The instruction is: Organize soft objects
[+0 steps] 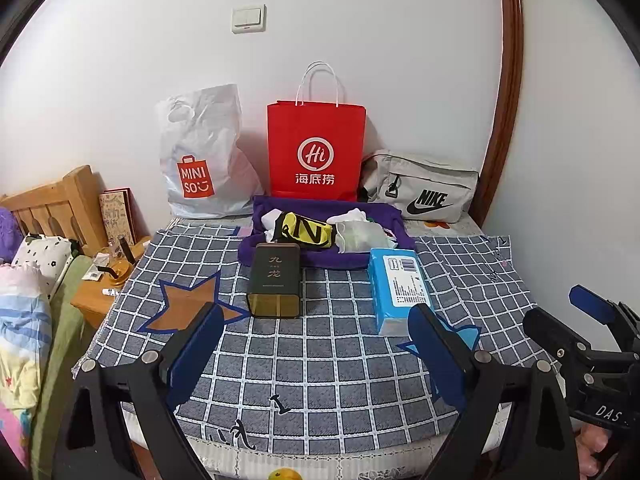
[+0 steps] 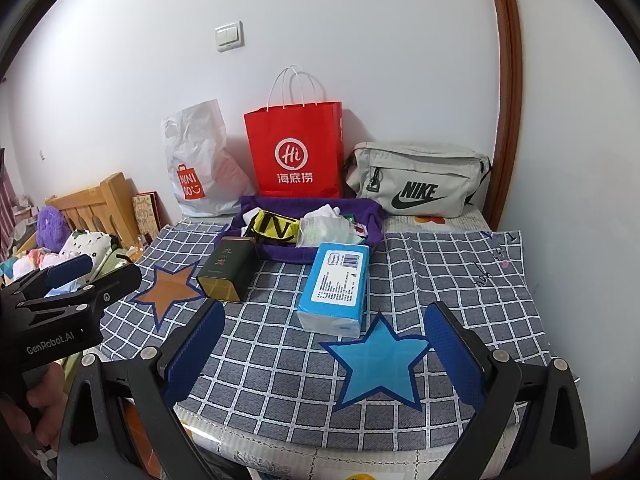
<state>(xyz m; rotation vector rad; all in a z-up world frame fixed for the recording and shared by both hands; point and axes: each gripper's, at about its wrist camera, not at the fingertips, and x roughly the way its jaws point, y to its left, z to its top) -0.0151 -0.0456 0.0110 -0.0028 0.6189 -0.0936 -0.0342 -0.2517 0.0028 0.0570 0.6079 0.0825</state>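
Left wrist view: left gripper (image 1: 316, 348) jaws spread wide, empty, above the grey checked cloth (image 1: 320, 360). Purple fabric tray (image 1: 280, 254) of soft items sits at the far edge, dark rectangular tin (image 1: 274, 280) and blue tissue pack (image 1: 398, 284) just before it. Right wrist view: right gripper (image 2: 324, 348) likewise apart, empty, over a blue paper star (image 2: 376, 364); tray (image 2: 276, 252) beyond, below the red paper bag (image 2: 296, 152).

Home bedroom, wooden bed frame (image 1: 60, 204), pillows (image 1: 40, 256), shopping bags (image 1: 316, 152)
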